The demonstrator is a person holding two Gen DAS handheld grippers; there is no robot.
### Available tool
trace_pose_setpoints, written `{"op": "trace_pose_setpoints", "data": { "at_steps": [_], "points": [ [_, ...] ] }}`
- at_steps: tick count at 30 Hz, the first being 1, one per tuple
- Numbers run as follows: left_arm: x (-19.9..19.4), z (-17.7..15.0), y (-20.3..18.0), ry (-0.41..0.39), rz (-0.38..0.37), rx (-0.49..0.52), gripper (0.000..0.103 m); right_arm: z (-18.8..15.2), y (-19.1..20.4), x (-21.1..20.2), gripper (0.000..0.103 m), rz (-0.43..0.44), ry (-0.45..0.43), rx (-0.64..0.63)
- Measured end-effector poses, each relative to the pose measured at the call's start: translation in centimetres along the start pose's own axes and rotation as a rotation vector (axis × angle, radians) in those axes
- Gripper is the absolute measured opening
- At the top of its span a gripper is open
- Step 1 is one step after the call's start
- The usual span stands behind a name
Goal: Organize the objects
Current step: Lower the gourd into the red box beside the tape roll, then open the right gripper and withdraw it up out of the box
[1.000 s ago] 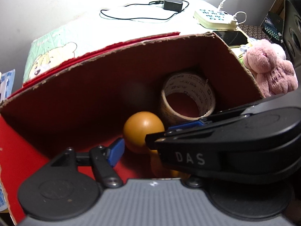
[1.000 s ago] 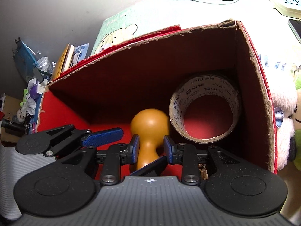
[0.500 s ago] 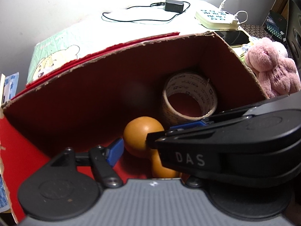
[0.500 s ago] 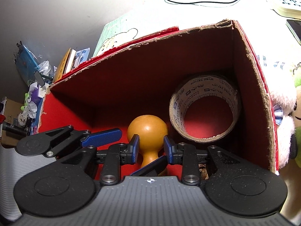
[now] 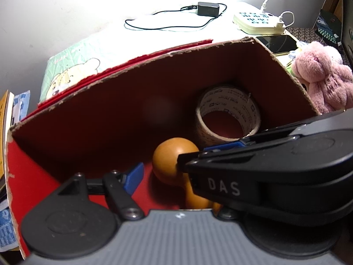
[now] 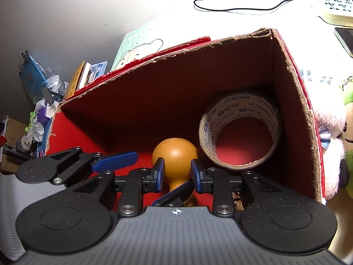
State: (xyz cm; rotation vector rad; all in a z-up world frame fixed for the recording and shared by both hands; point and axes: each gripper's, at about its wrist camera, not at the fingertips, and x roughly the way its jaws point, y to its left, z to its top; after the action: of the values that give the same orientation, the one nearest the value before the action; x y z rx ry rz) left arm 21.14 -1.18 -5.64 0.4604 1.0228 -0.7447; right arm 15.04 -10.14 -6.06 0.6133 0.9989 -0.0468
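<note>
1. The box (image 6: 291,101) lies on the surface (image 5: 154,37); inside it sit the tape roll (image 6: 240,130) at the far right corner and the gourd (image 6: 175,154) just left of and before the roll.
2. The right tool (image 6: 176,173) has one finger on each side of the gourd's neck; the left tool (image 6: 141,176) is to its left, one of its fingers crossing under the gourd.
3. Behind the box lie an adapter (image 5: 208,8) and, to its right, a power strip (image 5: 257,23).
4. A phone (image 5: 278,43) and a plush (image 5: 320,77) lie right of the box.
</note>
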Motion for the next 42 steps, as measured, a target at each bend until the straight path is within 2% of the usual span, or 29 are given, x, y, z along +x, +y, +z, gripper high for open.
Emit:
{"op": "trace_pose_setpoints", "data": {
  "at_steps": [10, 22, 32, 42],
  "points": [
    [-0.2, 0.0, -0.4, -0.003, 0.008, 0.003, 0.074, 0.0, -0.1, -0.1, 0.029, 0.001, 0.0, -0.002],
    [-0.4, 0.0, -0.2, -0.026, 0.063, -0.038, 0.074, -0.3, 0.4, -1.2, 0.029, -0.059, -0.079, -0.046],
    [-1.1, -0.1, -0.1, -0.072, 0.172, -0.072, 0.074, -0.4, 0.1, -2.6, 0.028, -0.095, -0.135, -0.089],
    [-4.1, -0.5, 0.2, -0.132, 0.233, -0.141, 0.074, -1.1, 0.9, -5.7, 0.029, -0.096, -0.227, -0.127]
  ]
}}
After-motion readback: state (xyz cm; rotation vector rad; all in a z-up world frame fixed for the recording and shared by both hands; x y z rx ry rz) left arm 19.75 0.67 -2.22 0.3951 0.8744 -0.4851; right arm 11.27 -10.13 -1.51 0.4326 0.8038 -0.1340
